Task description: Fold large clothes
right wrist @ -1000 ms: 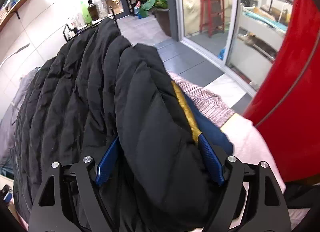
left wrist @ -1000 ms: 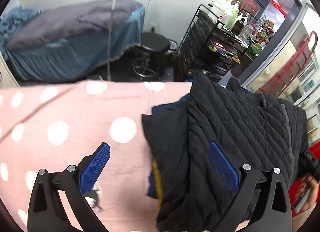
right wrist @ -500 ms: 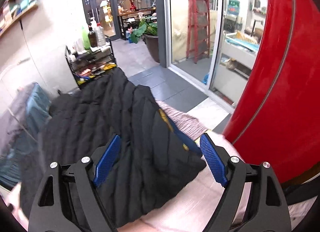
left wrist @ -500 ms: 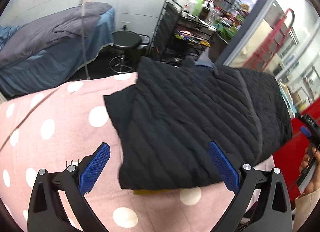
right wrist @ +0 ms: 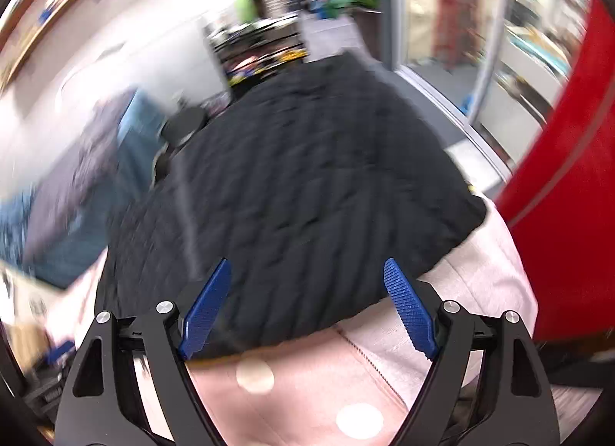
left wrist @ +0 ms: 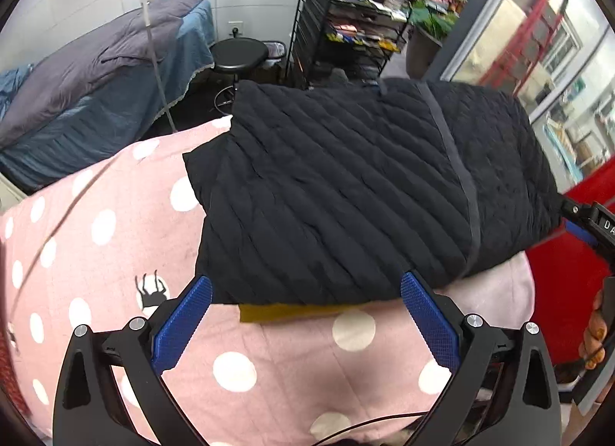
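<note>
Black quilted jacket (left wrist: 346,184), pink white-dotted blanket (left wrist: 115,254), blue ribbed pads (left wrist: 180,323)

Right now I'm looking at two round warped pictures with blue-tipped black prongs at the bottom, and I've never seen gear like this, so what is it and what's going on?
There is no robot here. A person holds a two-finger gripper in each hand, and a fisheye camera on each gripper looks forward along its fingers, which is why the pictures bulge.

One picture comes from the left gripper, the other from the right gripper; the second is blurred. The black prongs are the fingers, the blue parts their gripping pads.

Both look down on a pink polka-dot blanket. On it lies a folded black quilted jacket, with a mustard-yellow layer peeking out under its near edge.

Nothing is held: both grippers stand open above the blanket, clear of the jacket. At the right edge of the left view you can glimpse the person's other hand on its gripper.
</note>
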Demonstrator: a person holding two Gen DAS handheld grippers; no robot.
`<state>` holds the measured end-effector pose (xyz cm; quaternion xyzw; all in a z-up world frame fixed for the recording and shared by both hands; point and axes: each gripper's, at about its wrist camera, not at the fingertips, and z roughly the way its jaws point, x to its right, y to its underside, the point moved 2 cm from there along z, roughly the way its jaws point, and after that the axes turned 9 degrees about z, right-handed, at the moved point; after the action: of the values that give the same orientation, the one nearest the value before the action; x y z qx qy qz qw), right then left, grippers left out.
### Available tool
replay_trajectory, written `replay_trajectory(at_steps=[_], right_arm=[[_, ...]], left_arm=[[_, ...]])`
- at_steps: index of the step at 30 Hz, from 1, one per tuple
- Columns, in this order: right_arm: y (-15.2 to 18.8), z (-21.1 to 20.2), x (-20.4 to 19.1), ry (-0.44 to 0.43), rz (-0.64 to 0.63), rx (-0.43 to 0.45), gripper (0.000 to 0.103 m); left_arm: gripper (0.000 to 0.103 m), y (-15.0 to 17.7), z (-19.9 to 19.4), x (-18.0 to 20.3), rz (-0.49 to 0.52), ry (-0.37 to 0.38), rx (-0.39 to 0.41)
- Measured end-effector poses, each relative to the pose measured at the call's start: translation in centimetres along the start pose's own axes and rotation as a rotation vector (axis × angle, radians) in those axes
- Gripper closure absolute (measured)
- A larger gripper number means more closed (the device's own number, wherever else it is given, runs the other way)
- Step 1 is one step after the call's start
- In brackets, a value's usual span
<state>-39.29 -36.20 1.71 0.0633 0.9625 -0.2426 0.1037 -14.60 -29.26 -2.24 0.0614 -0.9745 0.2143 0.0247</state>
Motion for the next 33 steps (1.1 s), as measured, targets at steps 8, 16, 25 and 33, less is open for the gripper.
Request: replay_trajectory(at_steps=[8,16,25,33], right_arm=[[2.8,-1.7,-6.2,0.057,-0.259,0.005,0.022],[4.2,-2.0,-7.2,0.124,-0.332,0.003,0.022],[4.9,-1.5,-7.0,0.16,-0.358,-0.019,0.022],[5.3,-1.3,-7.2,0.157,-0.373,-0.023,0.022]], left_arm=[[0.007,1.0,-0.3,1.7,0.054,-0.04,-0.053],[0.007,1.3,-0.5,2.6,0.094,-0.054,-0.045],[0.007,1.4,-0.4,2.8,0.116,-0.094,-0.048],[0.007,1.4,-0.4,2.9,0.118,-0.097,-0.044]])
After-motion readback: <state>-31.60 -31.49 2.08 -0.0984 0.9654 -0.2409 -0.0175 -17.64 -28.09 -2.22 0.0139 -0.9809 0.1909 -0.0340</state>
